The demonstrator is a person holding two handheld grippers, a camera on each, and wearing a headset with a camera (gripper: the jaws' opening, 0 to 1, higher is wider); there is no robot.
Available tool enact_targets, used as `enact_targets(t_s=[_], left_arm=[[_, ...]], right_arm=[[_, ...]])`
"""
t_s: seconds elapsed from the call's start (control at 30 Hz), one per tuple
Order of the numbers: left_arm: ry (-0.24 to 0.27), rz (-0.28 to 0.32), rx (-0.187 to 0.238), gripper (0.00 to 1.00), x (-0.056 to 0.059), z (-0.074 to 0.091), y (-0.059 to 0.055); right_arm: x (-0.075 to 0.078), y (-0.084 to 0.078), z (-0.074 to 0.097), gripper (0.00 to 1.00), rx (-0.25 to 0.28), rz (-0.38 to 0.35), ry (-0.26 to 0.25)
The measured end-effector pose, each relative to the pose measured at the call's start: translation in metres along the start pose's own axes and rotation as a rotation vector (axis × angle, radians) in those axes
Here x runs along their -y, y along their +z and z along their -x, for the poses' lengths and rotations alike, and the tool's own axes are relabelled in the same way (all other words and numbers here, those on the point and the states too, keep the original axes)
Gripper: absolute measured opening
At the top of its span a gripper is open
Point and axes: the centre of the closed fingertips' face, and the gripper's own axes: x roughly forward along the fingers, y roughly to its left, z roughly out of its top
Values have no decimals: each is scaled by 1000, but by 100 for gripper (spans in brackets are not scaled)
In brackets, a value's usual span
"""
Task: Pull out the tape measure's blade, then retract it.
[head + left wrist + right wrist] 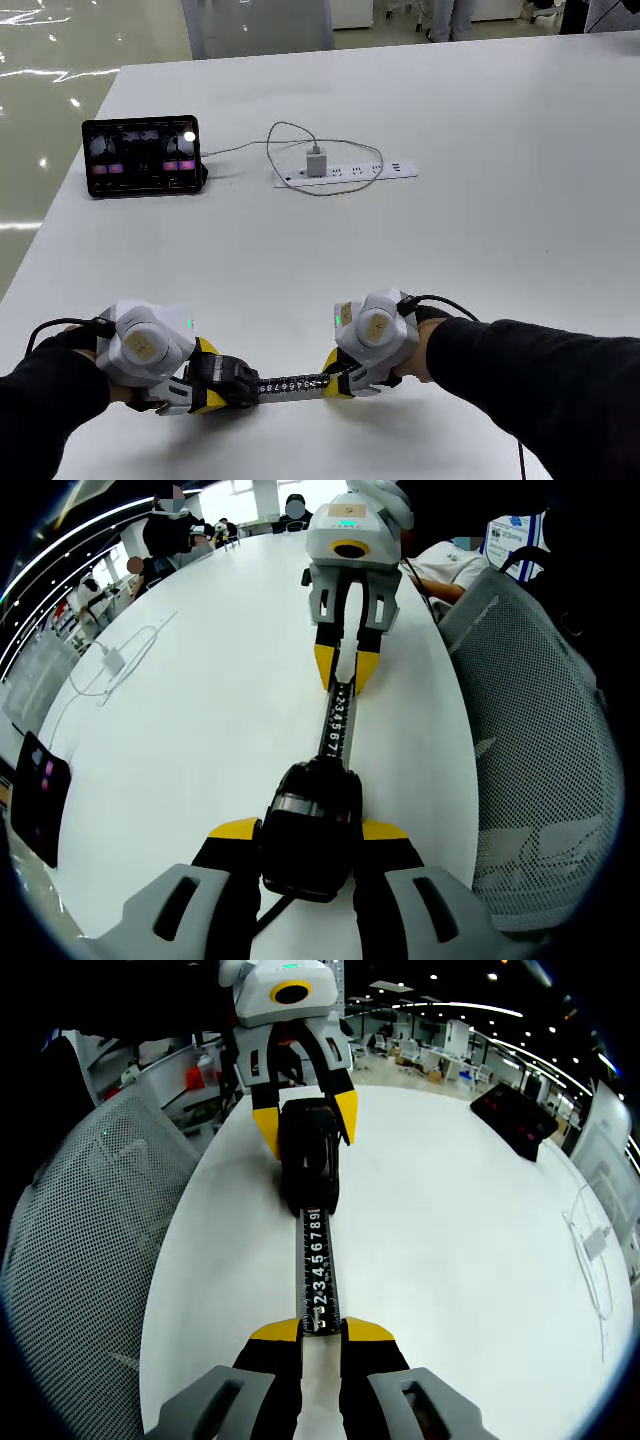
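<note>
L gripper [310, 832] clamps tape measure case [308, 1155], R gripper [320, 1332] pinches blade [317, 1275] tip; blade runs straight out from case toward R.

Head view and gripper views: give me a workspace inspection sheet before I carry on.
Surface: smooth white table.
Job's things: black tape measure case; blade drawn out a short way, numerals 2 to 9 showing.
Clutter: lit tablet, power strip with white charger, at the far side.
Grippers: left gripper shut on the case; right gripper shut on the blade tip.
Cables: white cable looping from charger toward tablet.
Surroundings: mesh chair, glossy floor, people beyond.
</note>
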Motion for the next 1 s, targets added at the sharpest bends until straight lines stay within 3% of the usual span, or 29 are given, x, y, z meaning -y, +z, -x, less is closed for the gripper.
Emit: enact_targets(t_s=[1.0], left_arm=[[4,2,10,30,1,-1,1]], right_arm=[[1,-16,13,10,-15,-2,-6]])
